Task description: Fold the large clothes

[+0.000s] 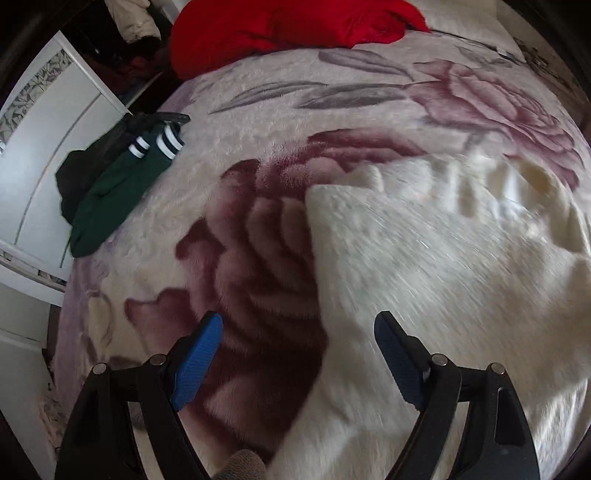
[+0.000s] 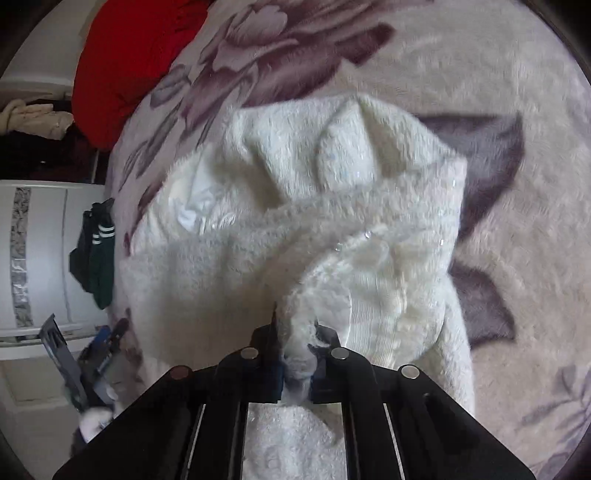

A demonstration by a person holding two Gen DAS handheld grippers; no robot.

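White fluffy knit is pinched between the right gripper fingers, which are pressed nearly together on a bunched tuft of the sweater. It reads as soft, light and limp, with no stiffness to hold a crease; the long pile looks grippy rather than slick, though loose fibres could pull if tugged hard. Judging by how it slumps, it will sag and drag from any single hold, so the firmer ribbed band just beyond and to the right of these fingers, or a seam or corner, seems the better place to grip than a tuft of pile.

Beyond the right fingers the sweater lies crumpled in a heap on the bed, sleeves or folds humped up at its far side.

Left gripper fingers stand spread wide and hold nothing. They hover over the sweater's near left edge, one blue pad above the flowered blanket, the other above the white knit; whether either touches the cloth cannot be told. A free edge lies between them for a second hold.

Farther off to the left lies a green garment, and beyond that a red quilt.
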